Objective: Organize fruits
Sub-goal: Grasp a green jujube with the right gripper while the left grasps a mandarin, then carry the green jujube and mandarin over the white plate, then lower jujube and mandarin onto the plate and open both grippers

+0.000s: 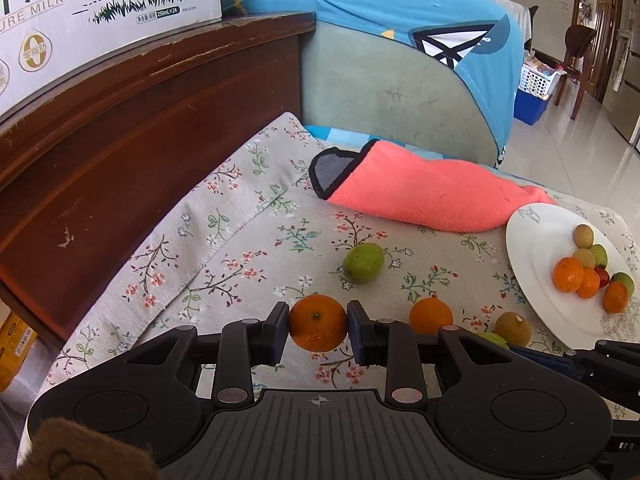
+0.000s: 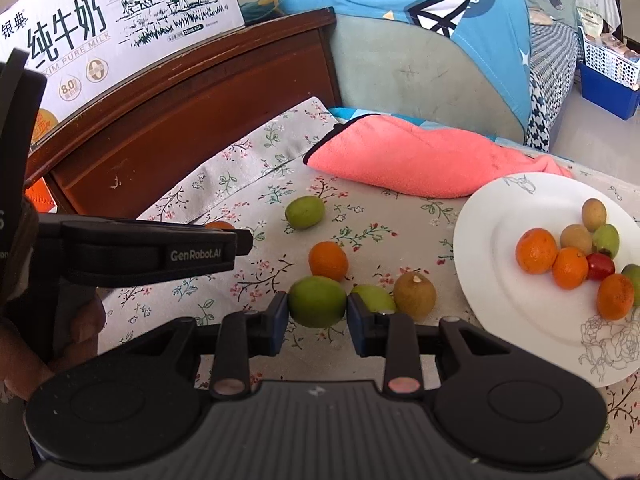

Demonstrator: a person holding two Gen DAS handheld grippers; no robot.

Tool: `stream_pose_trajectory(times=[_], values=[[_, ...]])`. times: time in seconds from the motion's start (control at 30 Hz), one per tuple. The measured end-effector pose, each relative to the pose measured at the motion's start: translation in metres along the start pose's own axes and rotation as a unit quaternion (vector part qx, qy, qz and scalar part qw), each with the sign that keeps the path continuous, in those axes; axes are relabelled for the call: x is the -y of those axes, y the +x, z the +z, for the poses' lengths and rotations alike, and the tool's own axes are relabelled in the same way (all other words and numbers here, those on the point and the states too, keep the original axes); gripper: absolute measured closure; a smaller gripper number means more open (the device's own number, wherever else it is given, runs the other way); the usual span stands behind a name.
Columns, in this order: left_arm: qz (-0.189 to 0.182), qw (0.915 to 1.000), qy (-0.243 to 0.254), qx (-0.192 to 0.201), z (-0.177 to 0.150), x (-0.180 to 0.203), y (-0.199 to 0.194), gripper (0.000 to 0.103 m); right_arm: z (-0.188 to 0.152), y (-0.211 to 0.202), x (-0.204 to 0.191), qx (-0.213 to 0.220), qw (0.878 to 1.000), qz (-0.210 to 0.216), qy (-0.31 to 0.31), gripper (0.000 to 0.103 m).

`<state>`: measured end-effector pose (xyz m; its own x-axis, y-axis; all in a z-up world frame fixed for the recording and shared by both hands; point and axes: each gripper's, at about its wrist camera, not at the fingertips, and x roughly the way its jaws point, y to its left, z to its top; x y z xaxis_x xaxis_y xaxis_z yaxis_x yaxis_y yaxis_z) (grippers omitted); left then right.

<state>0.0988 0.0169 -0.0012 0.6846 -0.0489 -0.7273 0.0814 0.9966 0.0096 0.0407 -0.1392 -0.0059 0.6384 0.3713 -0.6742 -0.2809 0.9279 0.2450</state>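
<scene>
Floral cloth (image 1: 224,240) over a cushioned seat, wooden headboard (image 1: 120,128) behind, milk carton box (image 2: 120,8) on top, pink towel (image 2: 420,160) at the far edge; tiled floor beyond.

Left claw (image 1: 318,322): closed on a mandarin (image 1: 318,322), pads pressing its two sides at mid-height. Whether the fruit is lifted off the cloth cannot be told.

Right claw (image 2: 317,302): closed on a green fruit (image 2: 317,302), gripped likewise across its widest part.

Plate (image 2: 500,300): white, rose print on the rim, ahead and to the right of both claws. Holds a cluster at its far right side: three mandarins, two tan longan-like fruits, green fruits, one small red fruit (image 2: 600,266).

Loose on the cloth: second mandarin (image 2: 329,261) just ahead of the right claw; another green fruit (image 2: 305,212) further ahead; a green fruit (image 2: 374,298) and a brown longan (image 2: 414,294) just right of the right claw, touching each other.

Handling advice: step judged as carrying both held fruits to the plate. Keep squeeze light; mandarin skin is soft and the round shapes can slip or roll. Lift clear of neighbouring fruit, move right claw first since it is nearer the plate, and set down on the bare near-left part, low, releasing only once resting, so nothing rolls into the pile or off the rim.
</scene>
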Motion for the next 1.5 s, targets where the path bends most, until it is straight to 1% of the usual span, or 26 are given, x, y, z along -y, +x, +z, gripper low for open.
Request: stream_pose_trajectory(times=[0.2, 0.43, 0.63, 0.83, 1.0, 1.2, 1.5], values=[[-0.003, 1.0000, -0.007, 0.003, 0.004, 0.004, -0.001, 0.074, 0.004, -0.008, 0.005, 0.013, 1.000, -0.001, 0.007, 0.071], [-0.020, 0.9997, -0.005, 0.011, 0.009, 0.021, -0.003, 0.074, 0.011, -0.025, 0.023, 0.037, 0.999, -0.017, 0.032, 0.071], [-0.041, 0.9990, 0.001, 0.018, 0.013, 0.039, -0.005, 0.074, 0.017, -0.042, 0.047, 0.058, 0.995, -0.038, 0.065, 0.071], [-0.068, 0.9974, 0.006, 0.024, 0.018, 0.059, -0.005, 0.074, 0.017, -0.056, 0.067, 0.070, 0.991, -0.059, 0.094, 0.071], [-0.099, 0.9944, 0.019, 0.030, 0.021, 0.079, -0.004, 0.074, 0.013, -0.065, 0.086, 0.067, 0.987, -0.077, 0.124, 0.071], [-0.120, 0.9915, 0.040, 0.030, 0.023, 0.100, 0.003, 0.074, 0.008, -0.069, 0.102, 0.057, 0.982, -0.106, 0.148, 0.071], [-0.137, 0.9889, 0.053, 0.021, 0.029, 0.119, 0.017, 0.074, 0.001, -0.065, 0.117, 0.033, 0.974, -0.112, 0.196, 0.071]])
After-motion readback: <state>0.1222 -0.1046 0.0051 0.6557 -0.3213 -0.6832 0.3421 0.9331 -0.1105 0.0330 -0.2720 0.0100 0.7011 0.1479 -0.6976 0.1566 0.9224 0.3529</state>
